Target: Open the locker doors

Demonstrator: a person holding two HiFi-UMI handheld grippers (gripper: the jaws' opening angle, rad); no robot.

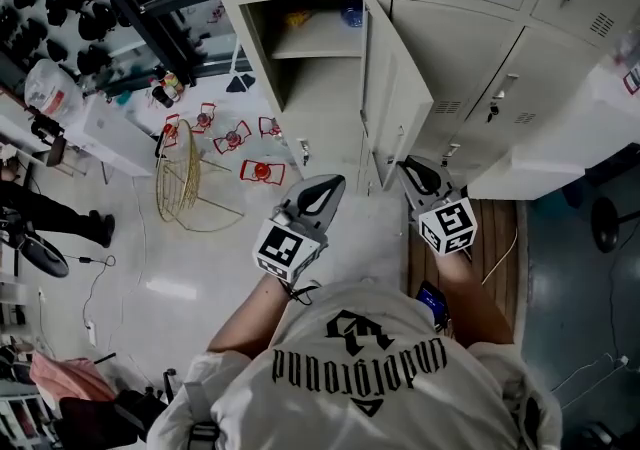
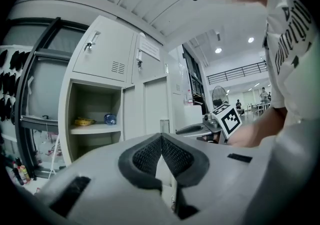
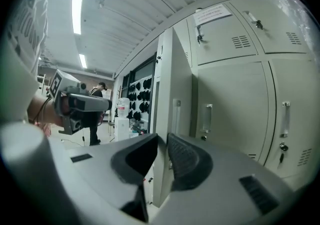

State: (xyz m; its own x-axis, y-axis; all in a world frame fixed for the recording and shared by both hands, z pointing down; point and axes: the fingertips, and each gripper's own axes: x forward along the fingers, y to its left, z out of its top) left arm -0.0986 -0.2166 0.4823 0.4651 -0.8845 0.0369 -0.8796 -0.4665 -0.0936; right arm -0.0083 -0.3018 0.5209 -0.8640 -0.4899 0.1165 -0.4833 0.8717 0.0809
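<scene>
A bank of cream lockers [image 1: 470, 58] fills the far side in the head view. One lower door [image 1: 395, 98] stands swung open and shows a compartment [image 1: 310, 48] with a shelf. My right gripper [image 1: 405, 168] points at that door's lower edge. In the right gripper view the door's edge [image 3: 172, 94] lines up with the narrow gap of my right gripper [image 3: 163, 138], and nothing is pinched between the pads. My left gripper [image 1: 335, 181] hovers left of the door. Seen from its own camera, the left gripper [image 2: 161, 138] is shut and holds nothing, and it faces the open compartment [image 2: 92, 119].
A yellow item [image 2: 84, 121] and a blue bottle [image 2: 110, 118] lie on the shelf. On the floor to the left are a gold wire stool [image 1: 180, 178] and several red stands [image 1: 262, 171]. A wooden strip [image 1: 495, 248] runs along the right. A person's legs [image 1: 60, 218] show at far left.
</scene>
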